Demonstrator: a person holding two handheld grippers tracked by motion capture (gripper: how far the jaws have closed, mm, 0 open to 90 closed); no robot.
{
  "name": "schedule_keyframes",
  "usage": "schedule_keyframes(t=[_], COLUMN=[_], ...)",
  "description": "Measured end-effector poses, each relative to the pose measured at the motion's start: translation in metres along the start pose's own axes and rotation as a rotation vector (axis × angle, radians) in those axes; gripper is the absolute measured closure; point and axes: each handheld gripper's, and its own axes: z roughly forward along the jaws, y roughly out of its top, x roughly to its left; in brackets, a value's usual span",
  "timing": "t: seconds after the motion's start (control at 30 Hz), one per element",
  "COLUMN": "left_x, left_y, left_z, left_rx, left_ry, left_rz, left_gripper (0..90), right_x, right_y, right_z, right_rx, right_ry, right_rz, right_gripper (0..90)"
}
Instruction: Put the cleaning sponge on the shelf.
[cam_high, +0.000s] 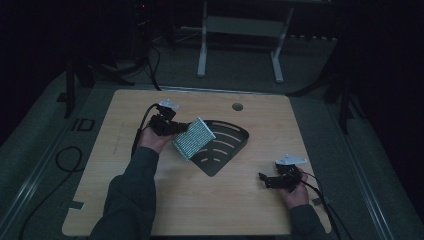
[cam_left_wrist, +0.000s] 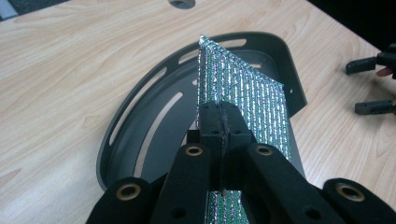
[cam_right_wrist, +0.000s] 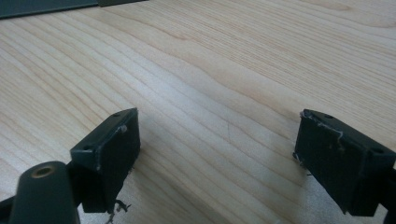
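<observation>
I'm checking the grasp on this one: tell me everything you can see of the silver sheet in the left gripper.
The sheet is a thin, flat rectangle of shiny, foil-like material, ribbed with fine rows of silver and greenish glints. The left gripper is shut on one edge, holding it lifted and tilted over the near-left part of the dark slotted tray. From above it shows as a slanted rectangle. It looks stiff, with no sag or creases. Whether its lower edge touches the tray can't be told.

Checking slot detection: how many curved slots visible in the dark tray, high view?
4 in the tray, stacked from its far rounded edge toward the near point; the foil pouch in the left gripper may hide more.
</observation>
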Motion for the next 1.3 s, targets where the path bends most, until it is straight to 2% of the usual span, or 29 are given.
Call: schedule_keyframes(t=[0.07,0.5,0.63,0.9,1.3], left_x=[0.003,0.008,0.011,0.019,0.025], left_y=[0.001,0.010,0.010,0.008,0.004], left_z=[0.002,0.012,0.018,0.030,0.049], left_rx=[0.000,-0.010,-0.013,-0.001,0.039], left_ry=[0.003,0.016,0.018,0.021,0.029], left_rz=[-0.011,-0.015,-0.031,-0.049,-0.050], left_gripper=[90.0,90.0,90.0,90.0,90.0], right_x=[0.000,0.000,0.000,0.000,0.000], right_y=[0.000,0.000,0.000,0.000,0.000], right_z=[0.000,0.000,0.000,0.000,0.000], right_rx=[0.000,0.000,0.000,0.000,0.000], right_ry=[0.000,0.000,0.000,0.000,0.000], right_rz=[0.000,0.000,0.000,0.000,-0.001], right_gripper=[13.6,13.6,13.6,13.6,13.6])
